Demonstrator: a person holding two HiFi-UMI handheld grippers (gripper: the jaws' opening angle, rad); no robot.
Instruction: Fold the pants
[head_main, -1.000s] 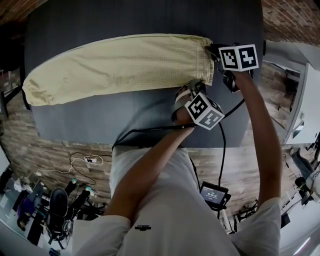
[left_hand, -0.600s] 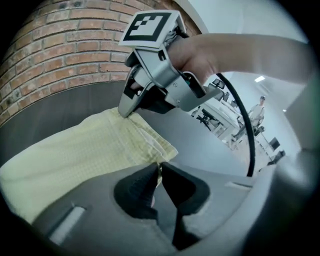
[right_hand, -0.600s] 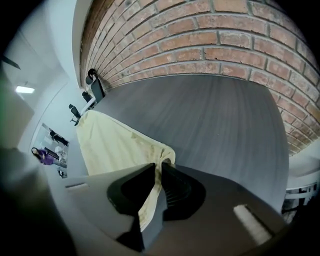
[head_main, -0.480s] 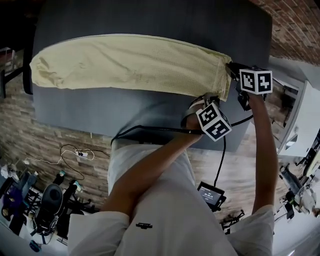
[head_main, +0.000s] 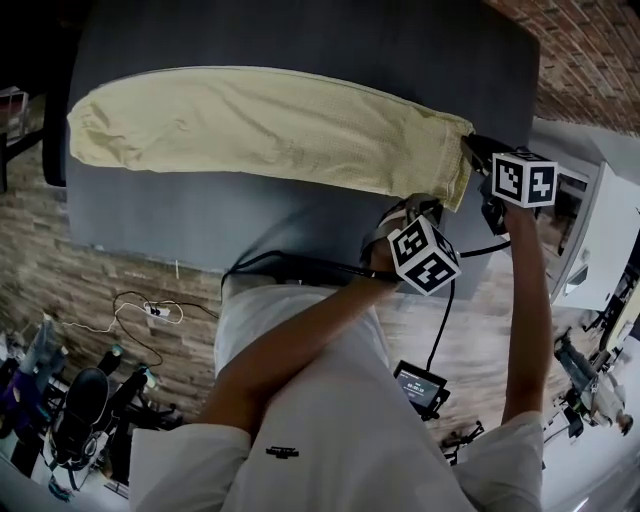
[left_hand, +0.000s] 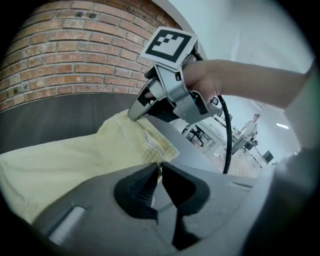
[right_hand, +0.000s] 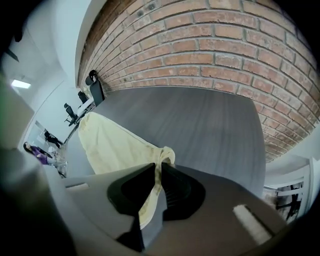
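Note:
Pale yellow pants (head_main: 270, 125) lie lengthwise across the dark grey table (head_main: 300, 40), folded to a single leg's width. Their right end is raised off the tabletop. My left gripper (head_main: 415, 207) is shut on the near corner of that end, and a fold of cloth (left_hand: 150, 145) runs into its closed jaws (left_hand: 160, 167). My right gripper (head_main: 470, 148) is shut on the far corner. In the right gripper view the pants (right_hand: 112, 145) hang from its jaws (right_hand: 159, 167). Both pairs of jaws have just been closing on the cloth. The right gripper (left_hand: 136, 114) also shows in the left gripper view, pinching the pants.
A brick wall (right_hand: 210, 45) stands past the table's right end. White furniture (head_main: 600, 230) stands to the right. A black cable (head_main: 300, 265) runs along the table's near edge. Camera gear (head_main: 80, 420) and a small screen (head_main: 420, 388) are on the floor behind me.
Both grippers have risen with the right end of the pants, which now hangs off the tabletop between them. The rest of the pants lies as before.

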